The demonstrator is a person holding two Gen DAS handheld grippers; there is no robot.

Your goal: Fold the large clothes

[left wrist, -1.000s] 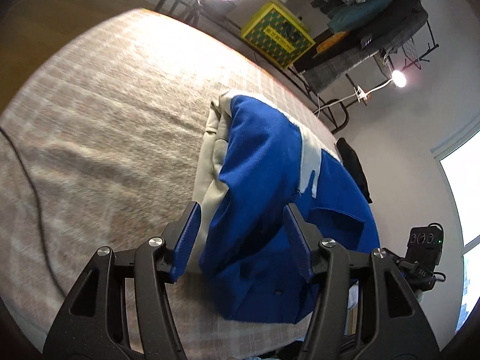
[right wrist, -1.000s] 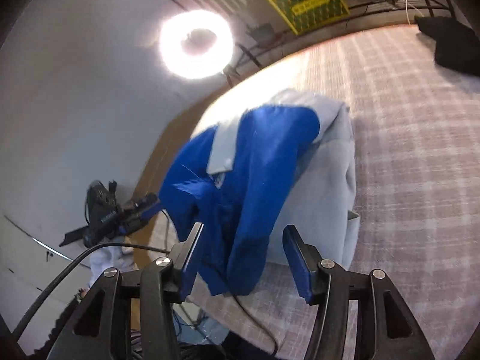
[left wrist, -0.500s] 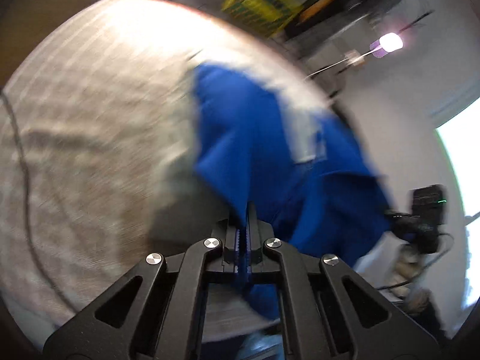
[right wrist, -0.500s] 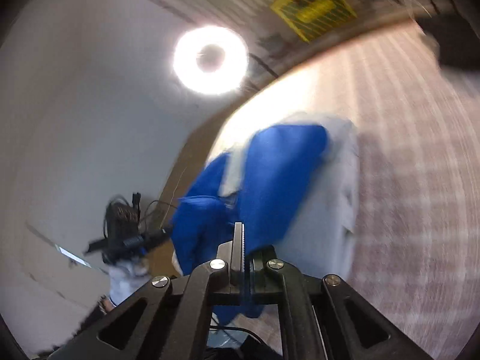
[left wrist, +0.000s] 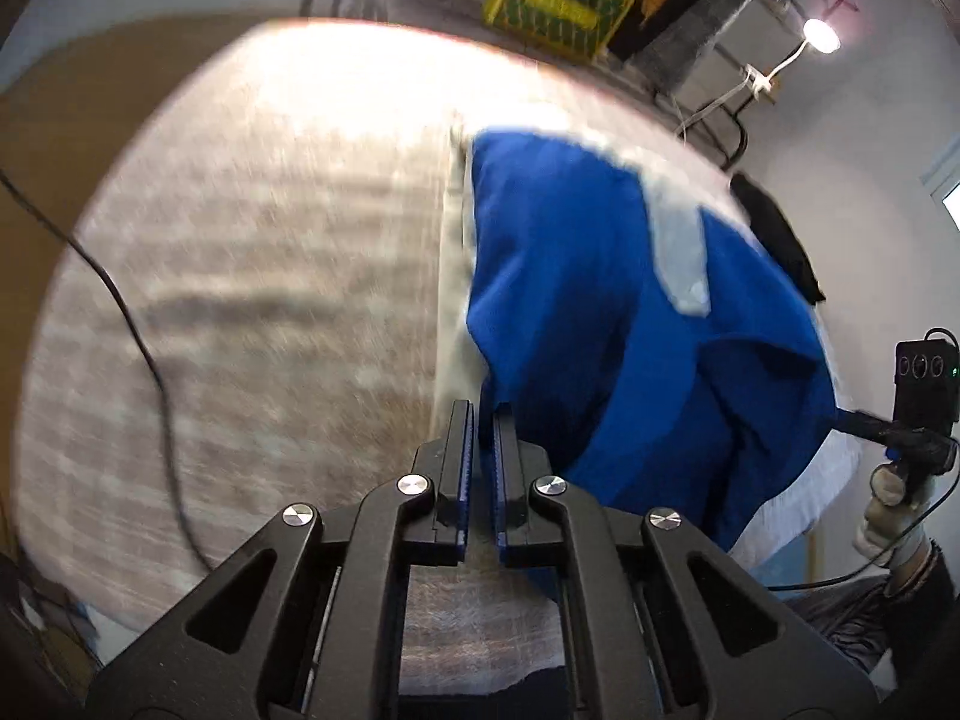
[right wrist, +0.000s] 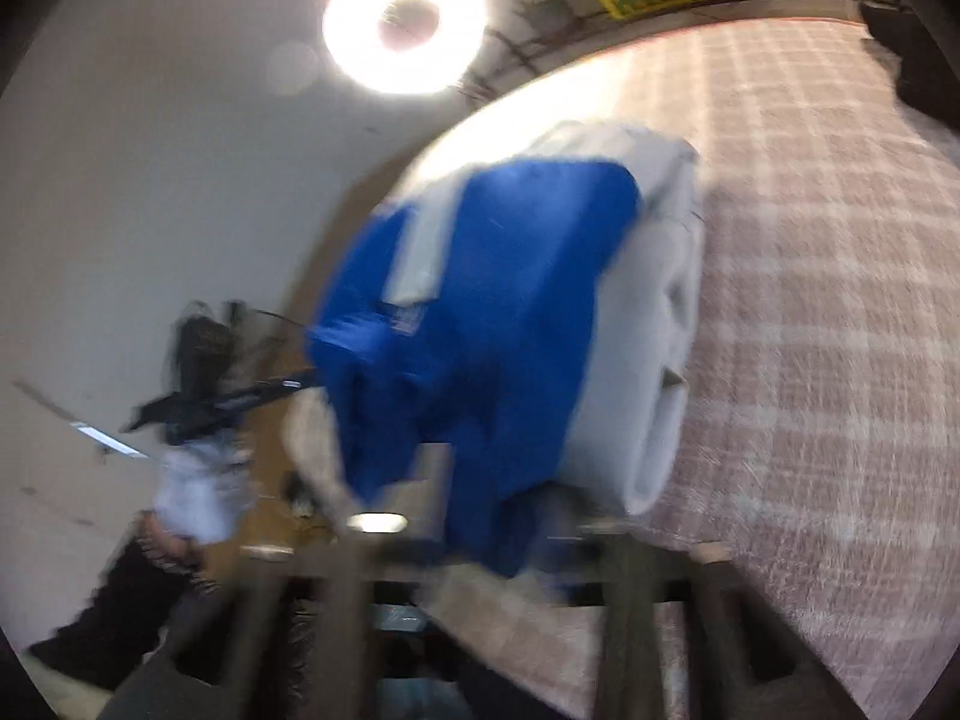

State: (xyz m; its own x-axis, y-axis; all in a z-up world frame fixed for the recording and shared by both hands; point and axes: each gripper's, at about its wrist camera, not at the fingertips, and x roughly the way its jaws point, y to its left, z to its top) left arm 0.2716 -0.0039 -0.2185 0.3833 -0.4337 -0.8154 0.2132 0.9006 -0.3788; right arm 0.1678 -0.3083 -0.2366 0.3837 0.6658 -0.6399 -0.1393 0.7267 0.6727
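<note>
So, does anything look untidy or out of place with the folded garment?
Yes. The blue and grey garment is bunched, not flat, and its blue end hangs past the edge of the checked surface.

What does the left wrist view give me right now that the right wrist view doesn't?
Only the left wrist view shows the left gripper sharply, its jaws nearly closed with a narrow gap, plus a black cable across the bed. Only the right wrist view shows the whole ring light and the garment's pale rolled edge; its own gripper is blurred. Both share the blue and grey garment on the checked bedcover.
</note>
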